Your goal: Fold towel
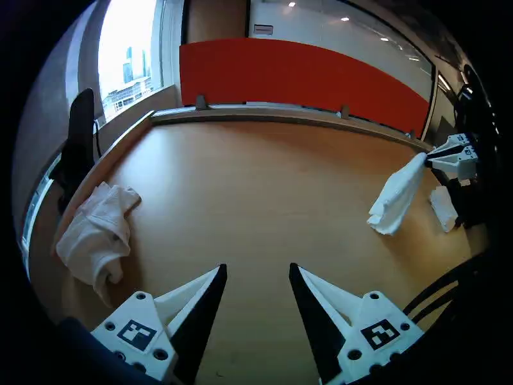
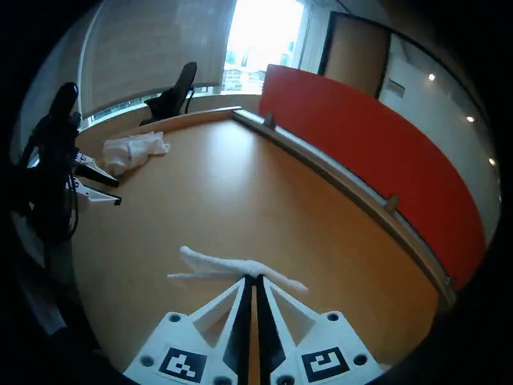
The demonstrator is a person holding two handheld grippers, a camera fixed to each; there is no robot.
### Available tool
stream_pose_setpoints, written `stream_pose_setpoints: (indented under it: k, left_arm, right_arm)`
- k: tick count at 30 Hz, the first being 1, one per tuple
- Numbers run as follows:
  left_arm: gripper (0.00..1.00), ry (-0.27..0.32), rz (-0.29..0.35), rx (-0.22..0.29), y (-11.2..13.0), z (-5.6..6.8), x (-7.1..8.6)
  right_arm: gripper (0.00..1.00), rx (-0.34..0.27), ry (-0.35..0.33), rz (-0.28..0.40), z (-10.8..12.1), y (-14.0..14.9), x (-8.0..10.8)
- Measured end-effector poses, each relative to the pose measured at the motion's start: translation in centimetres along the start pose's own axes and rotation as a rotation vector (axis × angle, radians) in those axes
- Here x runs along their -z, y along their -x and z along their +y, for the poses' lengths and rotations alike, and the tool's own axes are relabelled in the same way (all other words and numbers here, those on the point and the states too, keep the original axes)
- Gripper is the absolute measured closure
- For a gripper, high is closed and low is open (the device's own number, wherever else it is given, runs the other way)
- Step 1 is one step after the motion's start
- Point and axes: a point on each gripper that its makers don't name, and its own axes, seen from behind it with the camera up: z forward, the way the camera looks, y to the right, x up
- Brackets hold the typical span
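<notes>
Our right hand-held gripper (image 2: pixel 254 280) pinches only a corner of the towel (image 2: pixel 215 263), which may slip free; our left hand-held gripper (image 1: pixel 257 273) stands spread apart, empty, over the table (image 1: pixel 256 179).

I find the window (image 1: pixel 128 61) blown out white. Daylight from it leaves a pale sheen on the bench (image 1: pixel 269 192). Farther from the window, corners dim. Focus adequate; straight edges bow.

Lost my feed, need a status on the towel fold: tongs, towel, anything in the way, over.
Left tongs open, empty. Right tongs shut on towel, which hangs bunched, not folded. Spare crumpled towel near table edge, clear of path.
</notes>
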Motion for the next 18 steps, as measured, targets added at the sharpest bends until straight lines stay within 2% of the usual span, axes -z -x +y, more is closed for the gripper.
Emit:
stream_pose_setpoints:
  k: [5,18]
  left_arm:
    - [0.29,0.009,0.006,-0.010,-0.3,0.4,0.0]
    - [0.29,0.031,0.003,-0.038,-1.1,1.8,-0.8]
  right_arm:
    - [0.96,0.004,0.023,0.002,1.3,-0.1,0.8]
    - [0.96,-0.057,0.095,-0.019,7.0,2.3,3.5]
